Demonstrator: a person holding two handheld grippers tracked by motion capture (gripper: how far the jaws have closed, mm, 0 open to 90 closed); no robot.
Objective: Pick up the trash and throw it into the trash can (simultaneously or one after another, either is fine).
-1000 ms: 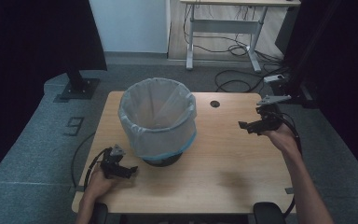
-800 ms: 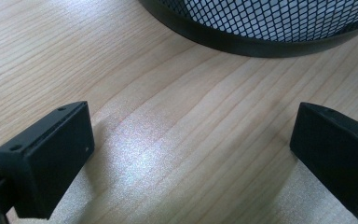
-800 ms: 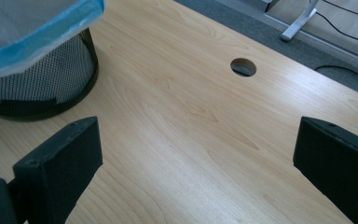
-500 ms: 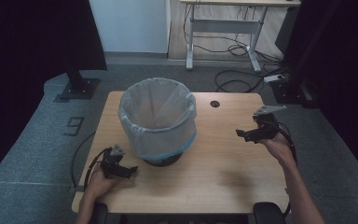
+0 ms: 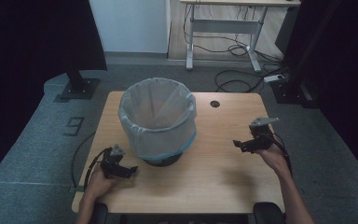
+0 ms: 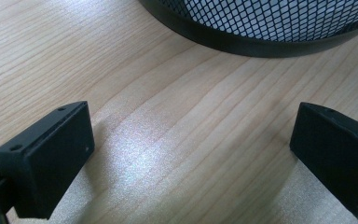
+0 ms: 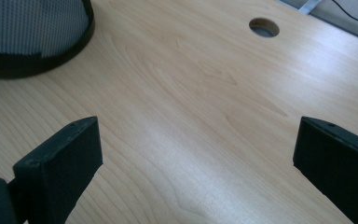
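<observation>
1. The black mesh wire bin (image 5: 161, 123) with a thin white plastic bag liner stands in the middle of the light wooden tabletop (image 5: 214, 172), easy for both sides to reach.
2. The left hand-held gripper (image 5: 127, 170) rests just beside the bin's base, jaws wide apart.
3. The right hand-held gripper (image 5: 240, 145) waits farther from the bin, jaws apart too.
4. The bag folds over the bin's rim.

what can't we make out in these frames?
- Bin bottom inside: high view, the liner and rim hide it.
- Bin top: left gripper view and right gripper view, cut off by the upper edge.
- Left tongs, right tongs: high view, too small to judge the gap.
- Table near edge: high view, cut off by the bottom edge.
</observation>
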